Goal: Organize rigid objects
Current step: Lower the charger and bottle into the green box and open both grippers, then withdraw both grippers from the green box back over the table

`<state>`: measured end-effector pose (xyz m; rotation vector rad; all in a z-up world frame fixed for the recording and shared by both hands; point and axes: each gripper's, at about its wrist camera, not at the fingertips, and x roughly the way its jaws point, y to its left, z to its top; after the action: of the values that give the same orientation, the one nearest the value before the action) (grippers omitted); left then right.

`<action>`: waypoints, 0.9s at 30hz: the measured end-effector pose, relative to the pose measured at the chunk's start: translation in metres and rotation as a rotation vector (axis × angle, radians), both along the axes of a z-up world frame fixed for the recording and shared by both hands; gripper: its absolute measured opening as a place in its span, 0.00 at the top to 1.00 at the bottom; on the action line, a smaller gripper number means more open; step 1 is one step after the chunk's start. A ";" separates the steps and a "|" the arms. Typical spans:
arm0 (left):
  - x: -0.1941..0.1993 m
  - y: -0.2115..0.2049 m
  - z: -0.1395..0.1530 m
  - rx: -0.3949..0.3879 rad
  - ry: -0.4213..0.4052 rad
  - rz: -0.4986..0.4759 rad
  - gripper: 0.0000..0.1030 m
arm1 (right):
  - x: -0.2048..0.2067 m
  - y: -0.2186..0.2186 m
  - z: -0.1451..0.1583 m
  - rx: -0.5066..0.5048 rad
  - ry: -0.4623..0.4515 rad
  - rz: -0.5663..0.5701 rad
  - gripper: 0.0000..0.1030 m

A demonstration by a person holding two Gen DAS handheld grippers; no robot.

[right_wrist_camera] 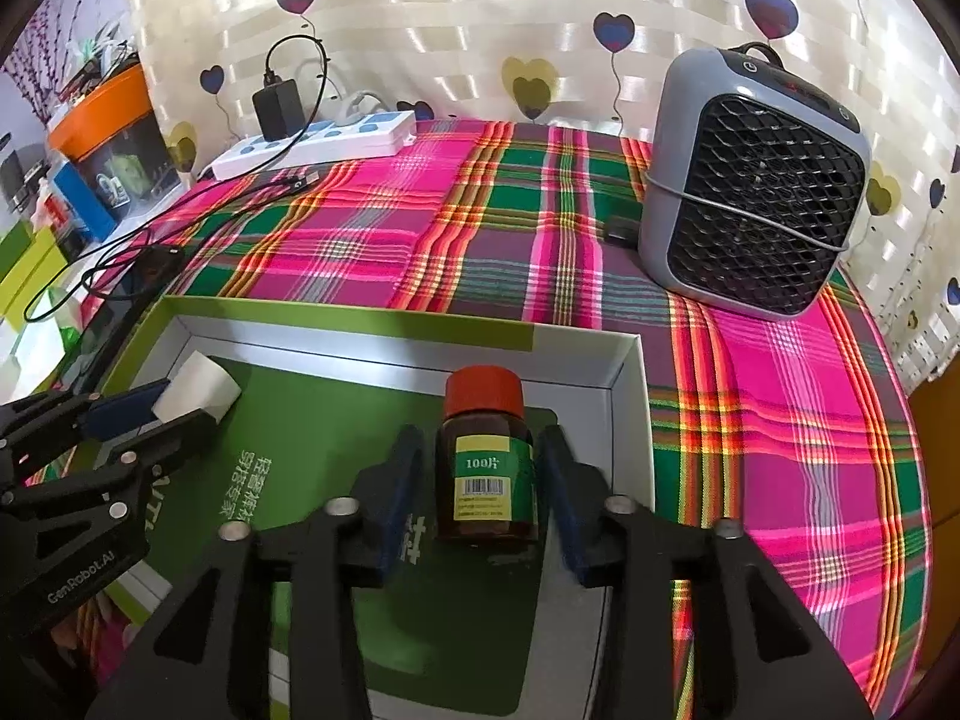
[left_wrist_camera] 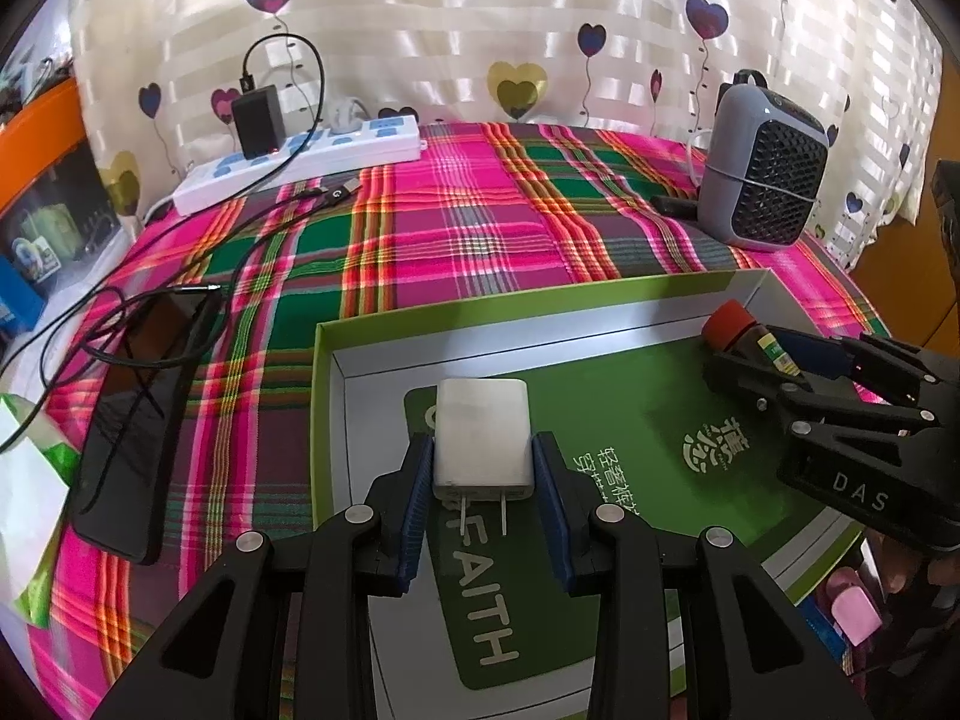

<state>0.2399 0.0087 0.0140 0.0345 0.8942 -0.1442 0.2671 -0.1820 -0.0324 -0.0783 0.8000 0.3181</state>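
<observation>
At the bottom of the left wrist view, the left gripper point(left_wrist_camera: 483, 468) pinches a white charger point(left_wrist_camera: 483, 441) between its blue pads; the pads press on its two flanks. The charger's long axis runs up the frame, away from the camera, with its two metal prongs pointing back toward the lens, and it hangs low over the green floor of the box point(left_wrist_camera: 327, 420), near the box's left wall.

In the right wrist view, the right gripper point(right_wrist_camera: 480, 492) stands spread, and a brown bottle point(right_wrist_camera: 487, 468) with a red cap stands upright between its jaws, on the box floor toward the right wall point(right_wrist_camera: 630, 420). A clear gap shows on each side of the bottle, so I judge it released, not gripped. For the next move the bottle lies straight ahead of the right gripper, dead centre, its long axis vertical; backing straight out along the fingers should clear it without tipping it. The right gripper is the nearer one to it; the left is well apart, across the box.

Each view adds something. The left one shows the charger's prongs and the contact of the pads; the right one shows only a corner of the charger point(right_wrist_camera: 198, 387) at middle left. The right view shows the gaps beside the bottle, which the left view, seeing it side-on at right point(left_wrist_camera: 735, 333), hides.

Farther off, on the plaid cloth point(right_wrist_camera: 420, 240), stand a grey fan point(right_wrist_camera: 756, 192) at upper right and a power strip point(right_wrist_camera: 318, 144) at upper left.
</observation>
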 end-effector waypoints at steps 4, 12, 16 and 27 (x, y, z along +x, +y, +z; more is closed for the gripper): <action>-0.002 0.001 0.001 0.000 -0.003 0.000 0.68 | -0.002 0.000 0.000 0.005 0.000 0.001 0.51; -0.017 0.002 0.016 -0.005 -0.042 0.011 0.64 | -0.013 -0.006 0.003 0.030 -0.013 -0.012 0.48; -0.029 0.002 0.024 -0.007 -0.061 0.013 0.64 | -0.024 -0.008 0.006 0.040 -0.025 -0.006 0.48; -0.068 0.003 0.041 -0.025 -0.102 0.020 0.64 | -0.057 -0.016 0.016 0.075 -0.058 -0.013 0.48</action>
<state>0.1721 0.0120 0.0552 0.0093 0.7901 -0.1336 0.2097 -0.1976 -0.0160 -0.0121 0.7302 0.3320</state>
